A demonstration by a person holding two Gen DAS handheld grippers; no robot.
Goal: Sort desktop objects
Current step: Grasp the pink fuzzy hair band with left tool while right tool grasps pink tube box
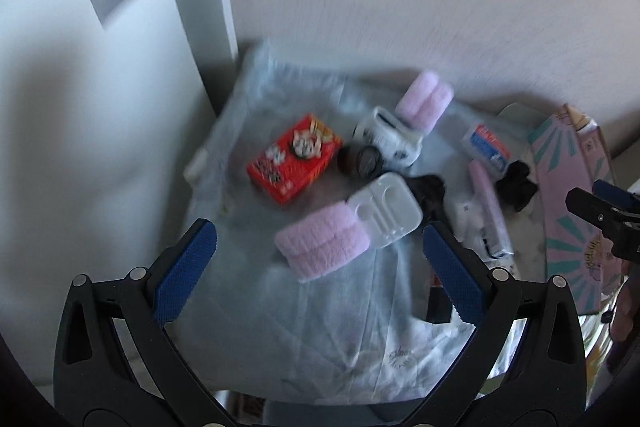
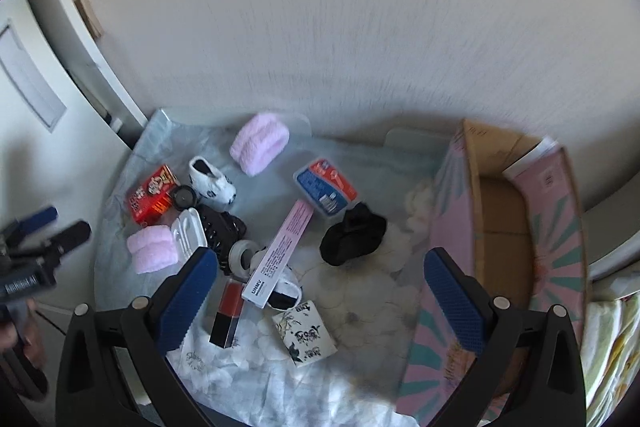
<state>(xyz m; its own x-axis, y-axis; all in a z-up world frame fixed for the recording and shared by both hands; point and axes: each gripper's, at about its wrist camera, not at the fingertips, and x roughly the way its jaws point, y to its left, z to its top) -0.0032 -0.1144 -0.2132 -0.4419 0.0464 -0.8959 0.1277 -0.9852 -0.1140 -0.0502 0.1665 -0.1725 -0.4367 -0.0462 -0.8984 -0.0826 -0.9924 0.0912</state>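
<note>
Small items lie scattered on a pale cloth-covered desk [image 2: 360, 359]. I see a red box [image 1: 293, 158] [image 2: 153, 194], two pink fluffy rolls [image 1: 323, 245] [image 2: 260, 143], a white plastic case [image 1: 386, 209], a long pink box [image 2: 280, 253], a blue-labelled pack [image 2: 325, 191], a black cloth [image 2: 353, 234] and a red-and-black tube [image 2: 228, 315]. My left gripper [image 1: 320, 259] is open and empty above the near pink roll. My right gripper [image 2: 320, 291] is open and empty above the middle of the pile.
An open pink patterned cardboard box [image 2: 500, 227] stands at the right, also seen in the left wrist view [image 1: 568, 203]. A white wall runs behind. A white cabinet [image 1: 80, 107] stands to the left. A small printed card pack [image 2: 305, 337] lies near the front.
</note>
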